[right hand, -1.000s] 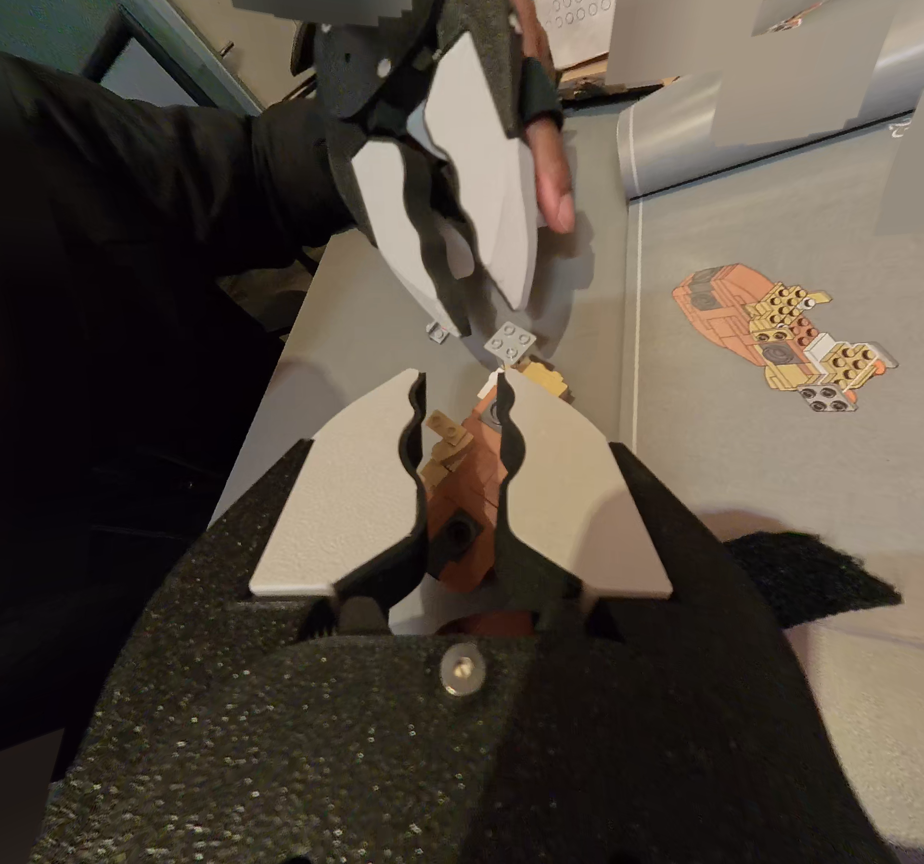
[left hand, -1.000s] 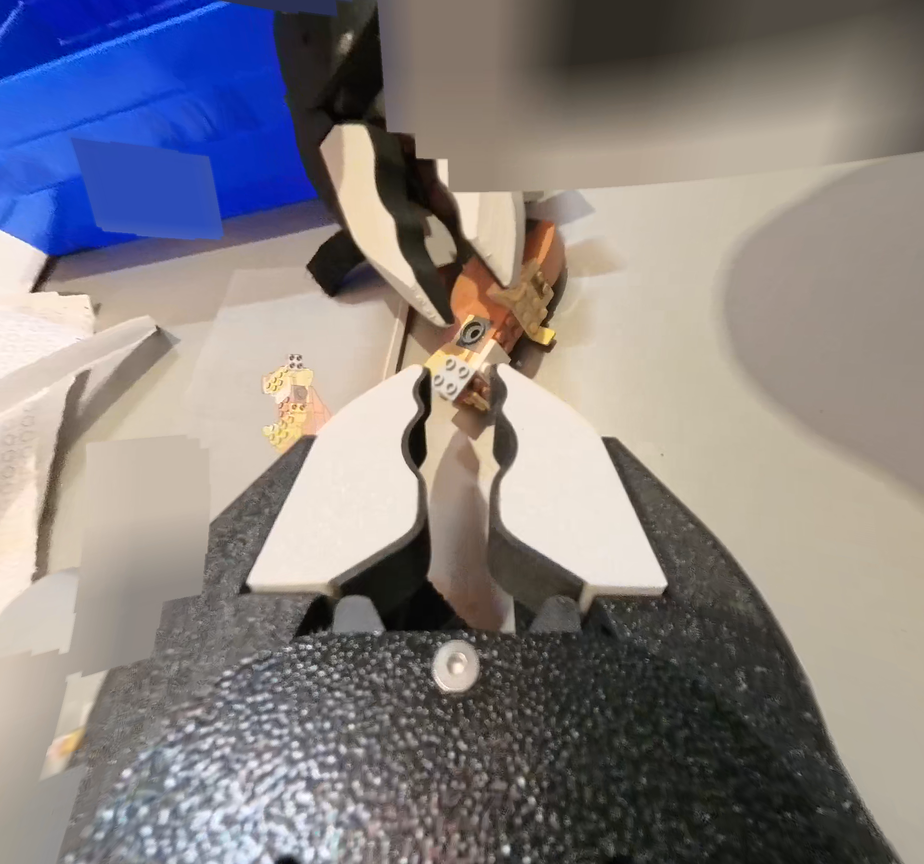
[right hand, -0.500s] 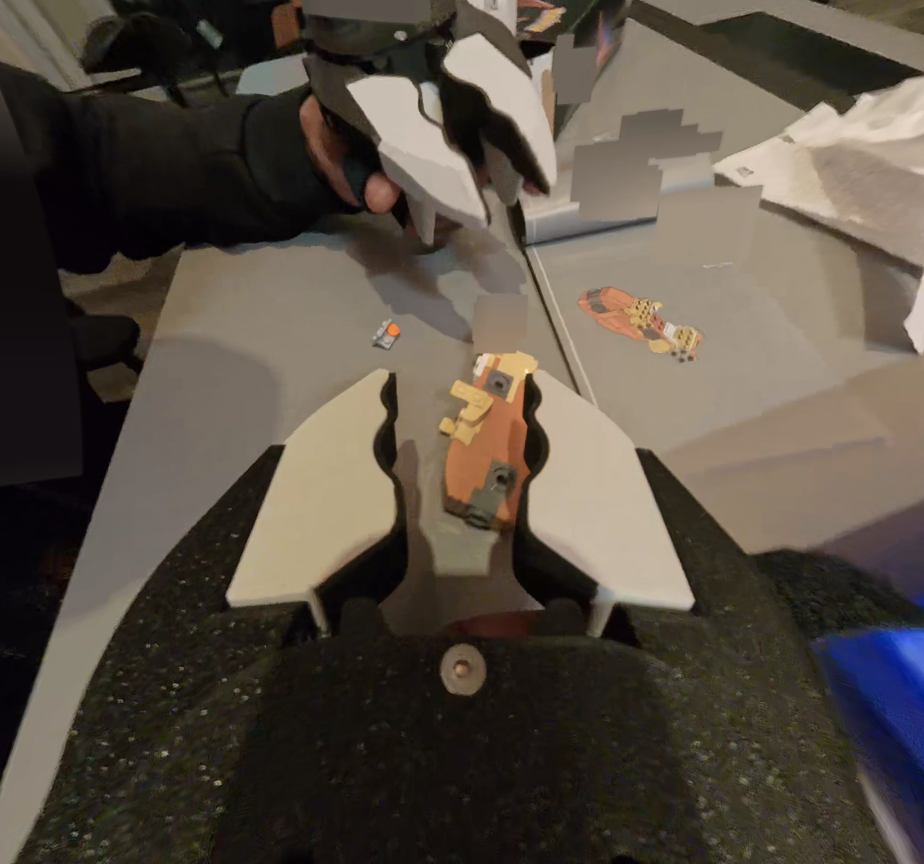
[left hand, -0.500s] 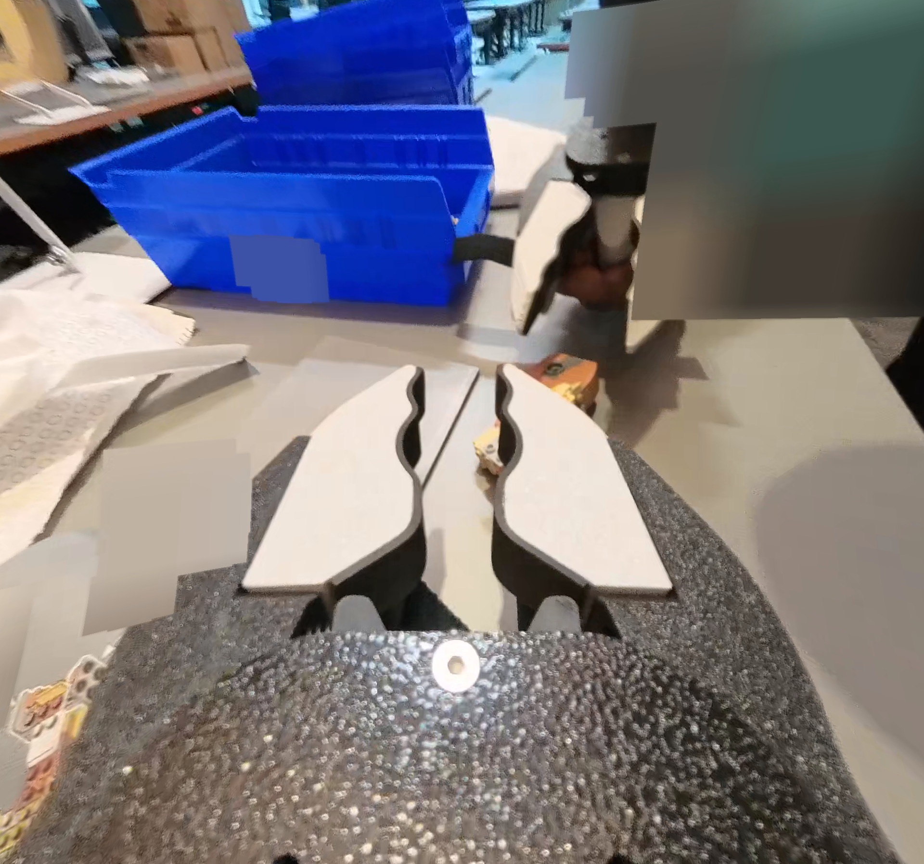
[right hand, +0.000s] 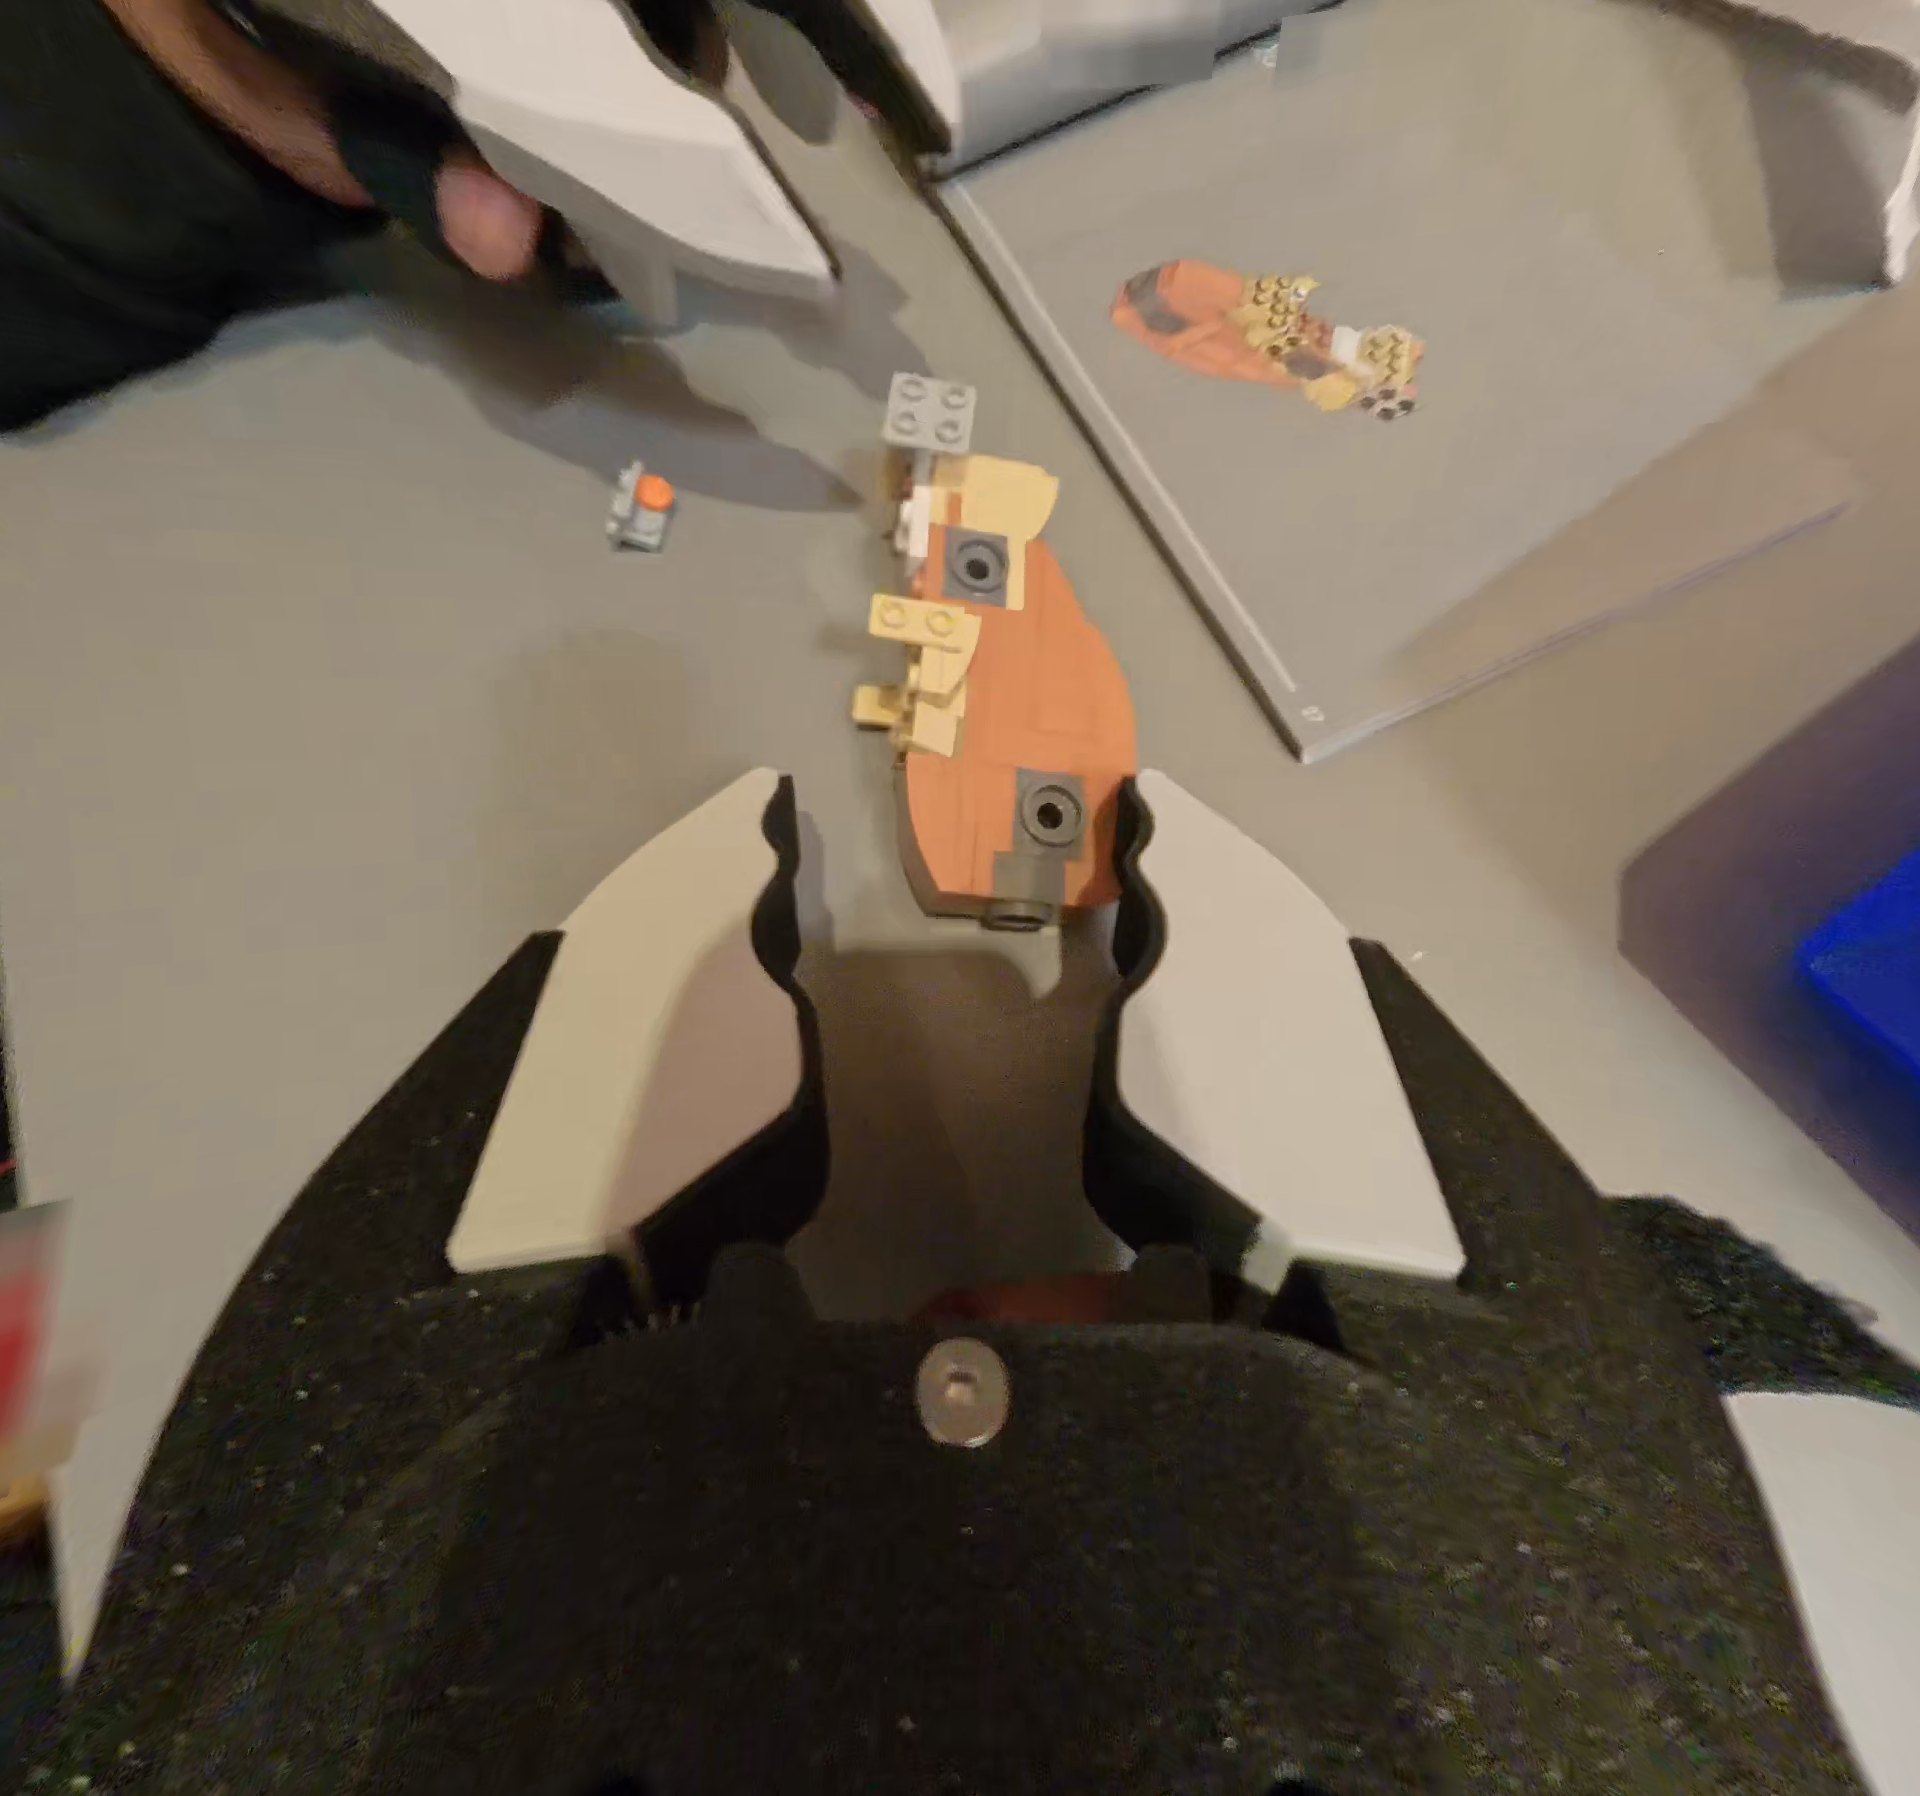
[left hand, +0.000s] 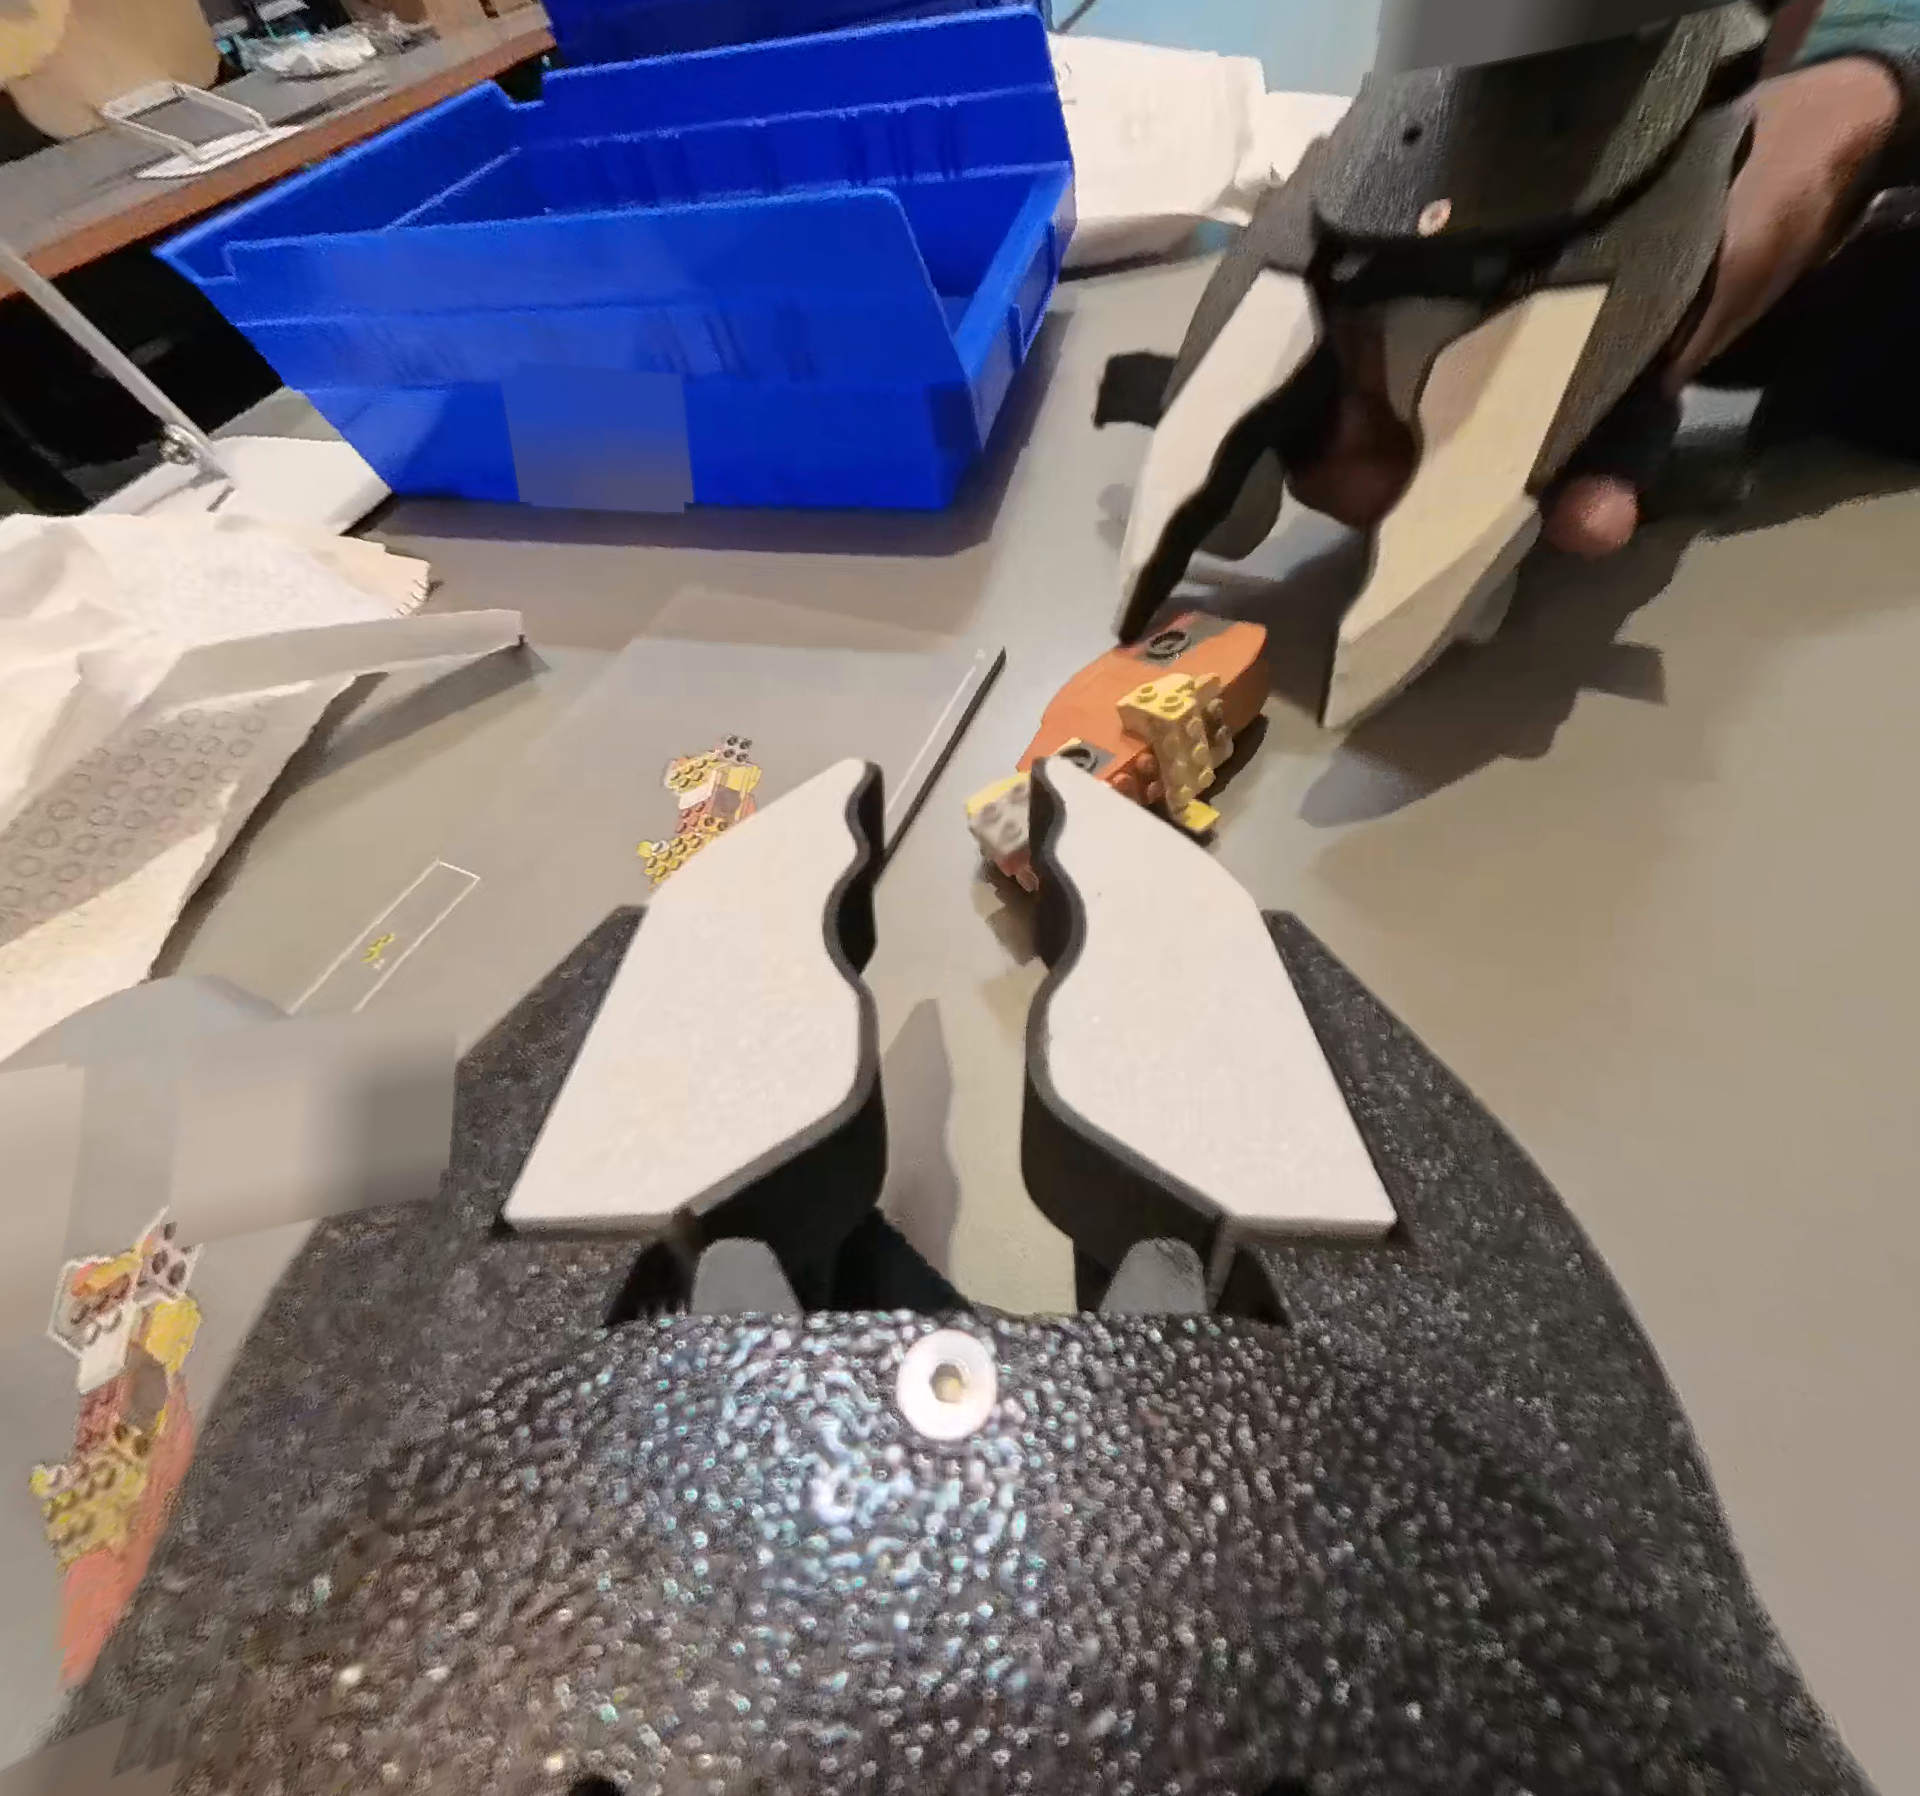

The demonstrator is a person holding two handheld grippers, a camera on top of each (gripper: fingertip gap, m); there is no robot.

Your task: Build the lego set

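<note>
**Model set down on the desk, both grippers empty**

The part-built orange and tan lego model (right hand: pixel 1013 707) lies on its side on the grey desk (right hand: pixel 312 759), just beside the near edge of the open instruction booklet (right hand: pixel 1351 520). A small grey piece with an orange stud (right hand: pixel 641 506) lies apart from the model, toward the desk's left side in the right wrist view. It is judged to be the next part; it is best taken by its grey sides, so that its stud face is left free, while the model is steadied by its orange hull, well away from the tan parts that stick out.

The right gripper (right hand: pixel 956 806) is spread wide and holds nothing; one fingertip is close against the hull's dark end, though contact cannot be confirmed. The left gripper (left hand: pixel 956 790) is parted by a narrow gap and is empty, with the model just beyond its tips.
</note>
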